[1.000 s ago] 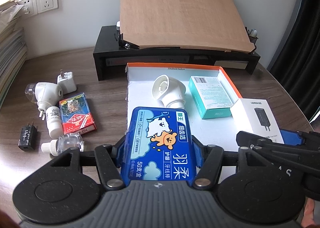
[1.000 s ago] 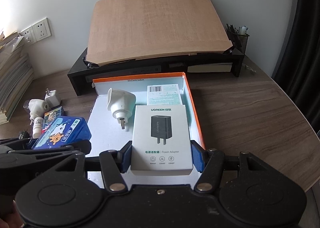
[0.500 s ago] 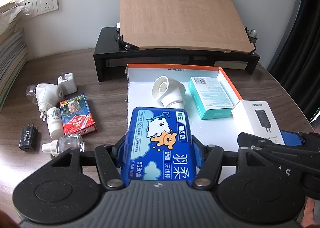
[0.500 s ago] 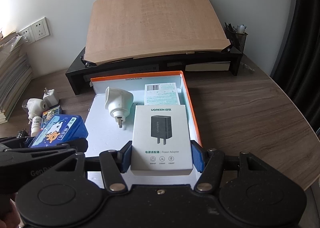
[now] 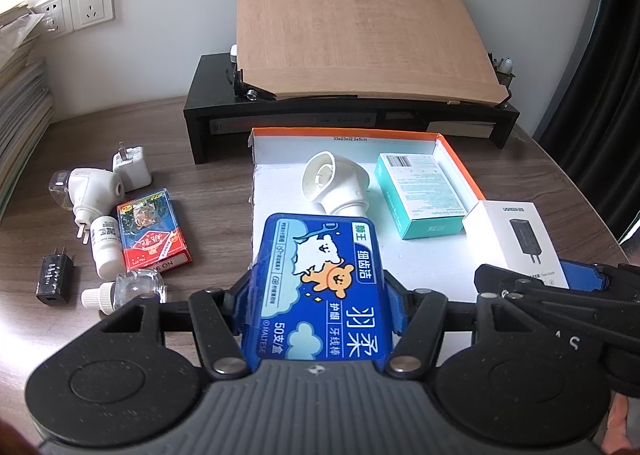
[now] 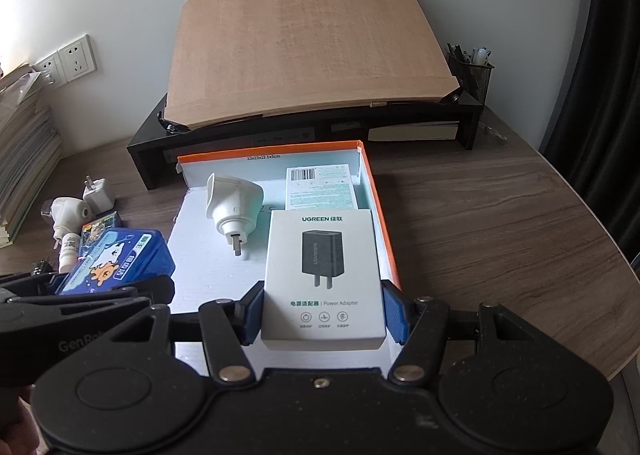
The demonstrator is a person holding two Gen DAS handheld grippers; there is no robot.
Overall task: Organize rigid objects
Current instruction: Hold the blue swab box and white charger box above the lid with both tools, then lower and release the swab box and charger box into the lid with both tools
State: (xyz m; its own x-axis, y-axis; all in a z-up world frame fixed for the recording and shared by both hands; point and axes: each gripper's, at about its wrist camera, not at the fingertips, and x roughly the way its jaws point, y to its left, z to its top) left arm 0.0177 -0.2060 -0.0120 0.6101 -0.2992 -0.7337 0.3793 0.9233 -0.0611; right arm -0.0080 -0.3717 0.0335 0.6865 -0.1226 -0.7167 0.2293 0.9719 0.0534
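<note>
Two handheld grippers sit low in frame over a brown wooden table (image 6: 500, 223). In the left wrist view, the left gripper (image 5: 318, 301) is clamped on a blue floss-pick box (image 5: 320, 283) printed with a cartoon bear, its blue pads pressing both long sides at lower centre. In the right wrist view, the right gripper (image 6: 323, 313) grips a white power adapter box (image 6: 323, 275) the same way, at lower centre. Both boxes are held above the near end of an open white tray with an orange rim (image 5: 456, 163), which fills the middle of each view. Inside the tray lie a white plug-in device (image 5: 334, 185) at centre and a teal box (image 5: 420, 197) to its right, by the rim. On the table at the left of the left wrist view lie a red card pack (image 5: 152, 231), a white bottle (image 5: 106, 251), a small clear bottle (image 5: 132, 289), a black charger (image 5: 54, 275), a white charger (image 5: 132, 167) and another white plug-in device (image 5: 90, 191). A tilted wooden board (image 5: 352, 31) on a black stand (image 5: 208, 115) fills the upper centre.
</note>
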